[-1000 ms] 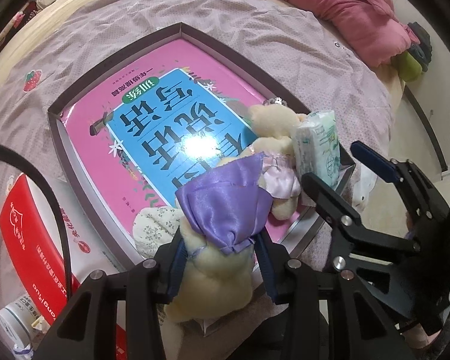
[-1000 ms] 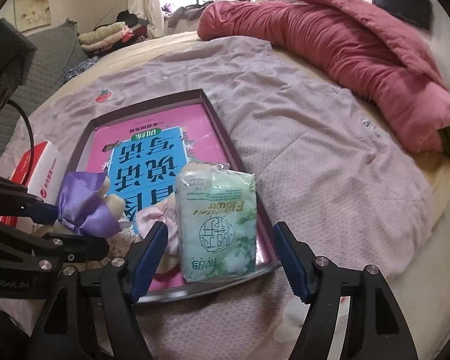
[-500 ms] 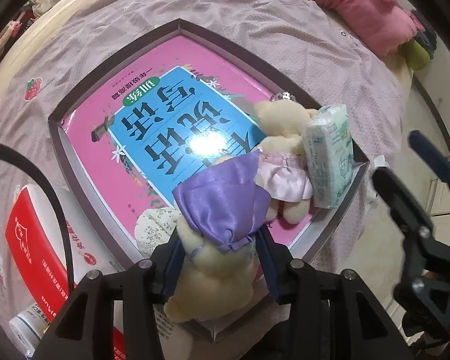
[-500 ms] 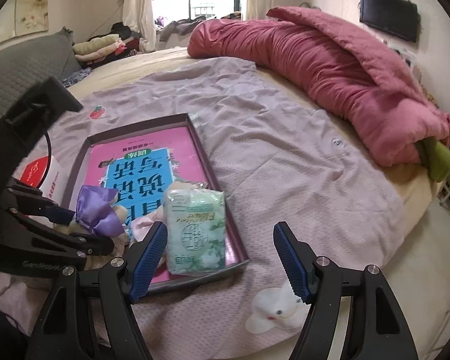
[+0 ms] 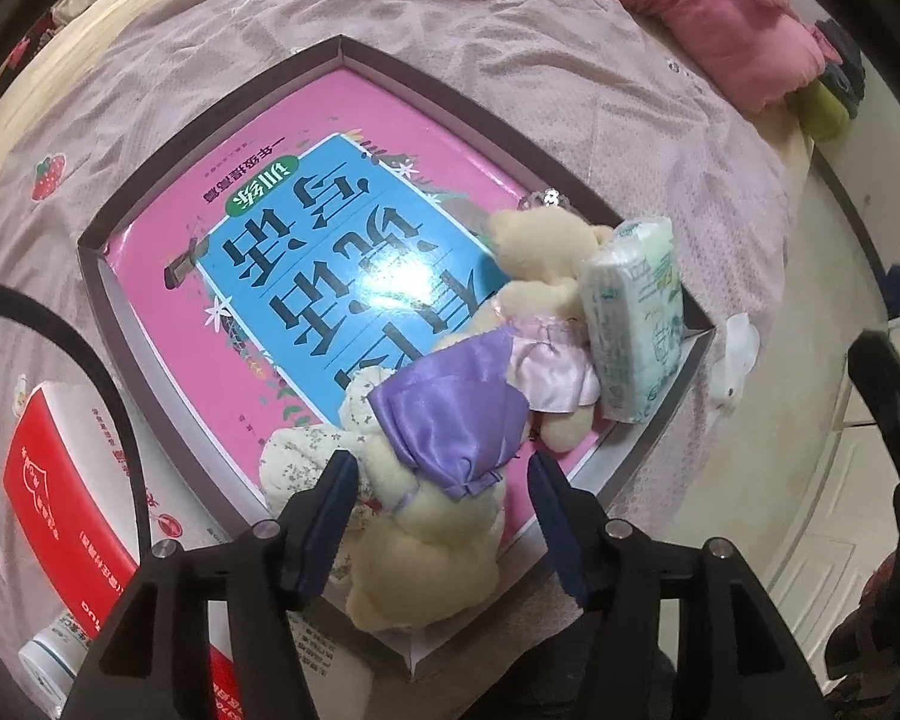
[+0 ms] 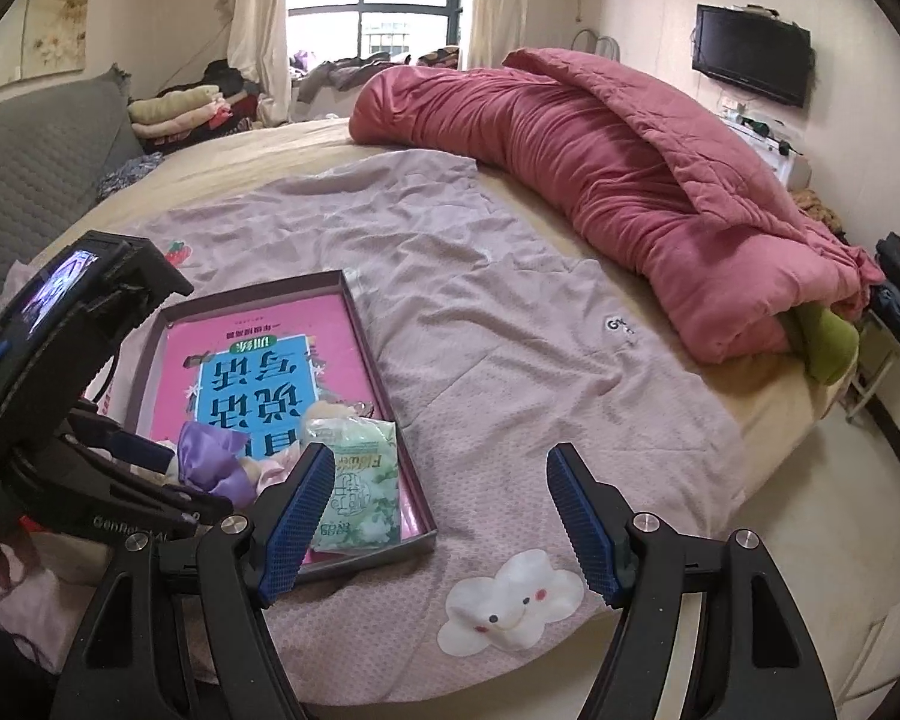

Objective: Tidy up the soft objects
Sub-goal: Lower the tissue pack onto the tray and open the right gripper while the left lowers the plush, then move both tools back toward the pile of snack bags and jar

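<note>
Left wrist view shows one shallow tray [image 5: 127, 324] on the bed, holding one pink book [image 5: 306, 276], two cream plush bears, one floral cloth bundle [image 5: 306, 456] and one tissue pack [image 5: 636, 318]. The bear in the purple dress [image 5: 444, 480] lies at the tray's near corner between the left gripper [image 5: 441, 510] pads; its jaws have just been opening and now stand apart from the plush, possibly brushing it on the left. The bear in the pink dress [image 5: 540, 276] leans against the pack. Only this view shows the red box [image 5: 60, 480]. Right wrist view alone shows the rolled red quilt [image 6: 600, 168], a wall television [image 6: 750, 63] and the right gripper [image 6: 441, 516], spread wide and empty above the mauve sheet [image 6: 510, 330].
</note>
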Tool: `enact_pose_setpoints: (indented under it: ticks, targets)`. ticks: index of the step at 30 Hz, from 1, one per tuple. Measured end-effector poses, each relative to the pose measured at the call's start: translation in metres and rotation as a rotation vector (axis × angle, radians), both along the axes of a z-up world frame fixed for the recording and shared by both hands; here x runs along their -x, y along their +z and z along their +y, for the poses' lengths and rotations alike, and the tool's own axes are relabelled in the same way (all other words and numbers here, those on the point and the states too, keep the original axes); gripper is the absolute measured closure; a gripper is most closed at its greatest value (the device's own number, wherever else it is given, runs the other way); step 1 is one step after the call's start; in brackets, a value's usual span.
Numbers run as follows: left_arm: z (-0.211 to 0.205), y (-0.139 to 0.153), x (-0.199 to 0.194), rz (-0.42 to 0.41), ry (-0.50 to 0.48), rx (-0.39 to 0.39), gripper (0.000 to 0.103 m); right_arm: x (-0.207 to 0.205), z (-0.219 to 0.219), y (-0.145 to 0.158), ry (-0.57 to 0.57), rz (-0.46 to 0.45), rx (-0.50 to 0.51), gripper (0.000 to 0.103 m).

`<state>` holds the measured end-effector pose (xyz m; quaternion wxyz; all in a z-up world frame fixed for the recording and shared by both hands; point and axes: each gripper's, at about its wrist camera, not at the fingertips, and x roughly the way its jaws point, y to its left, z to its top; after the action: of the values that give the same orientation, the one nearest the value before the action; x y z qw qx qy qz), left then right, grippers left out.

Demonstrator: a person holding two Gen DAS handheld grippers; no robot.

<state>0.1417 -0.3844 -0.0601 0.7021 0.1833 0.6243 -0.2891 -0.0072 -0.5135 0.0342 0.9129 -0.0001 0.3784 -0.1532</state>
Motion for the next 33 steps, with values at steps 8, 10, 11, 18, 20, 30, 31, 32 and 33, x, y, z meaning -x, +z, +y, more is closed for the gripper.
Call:
enact_pose_setpoints:
  ticks: [8,10,11,18,20,30,31,32,33]
  targets:
    - [0.008,0.019,-0.003,-0.027,0.014,0.042,0.035,0.012,-0.001,0.012,-0.024,-0.021,-0.014,0.029]
    - [0.013,0.026,-0.004,-0.045,0.030,0.047,0.035,0.014,0.001,0.017,-0.022,-0.033,-0.012,0.029]
    - [0.015,0.030,-0.005,-0.053,0.038,0.051,0.035,0.015,0.003,0.018,-0.020,-0.037,-0.007,0.029]
    - [0.047,0.076,0.002,-0.135,0.081,0.119,0.034,0.017,0.021,0.034,0.010,-0.074,-0.004,0.029]
    - [0.053,0.088,0.006,-0.154,0.087,0.135,0.033,0.016,0.027,0.039,0.021,-0.087,-0.008,0.029]
    - [0.089,0.129,0.031,-0.264,0.098,0.163,0.033,0.020,0.066,0.072,0.080,-0.149,0.023,0.029]
    - [0.093,0.132,0.034,-0.272,0.101,0.168,0.033,0.020,0.069,0.075,0.084,-0.155,0.024,0.029]
    - [0.098,0.136,0.037,-0.282,0.107,0.174,0.033,0.020,0.073,0.078,0.090,-0.161,0.027,0.029]
    - [0.104,0.140,0.040,-0.291,0.112,0.183,0.033,0.021,0.078,0.082,0.100,-0.169,0.032,0.029]
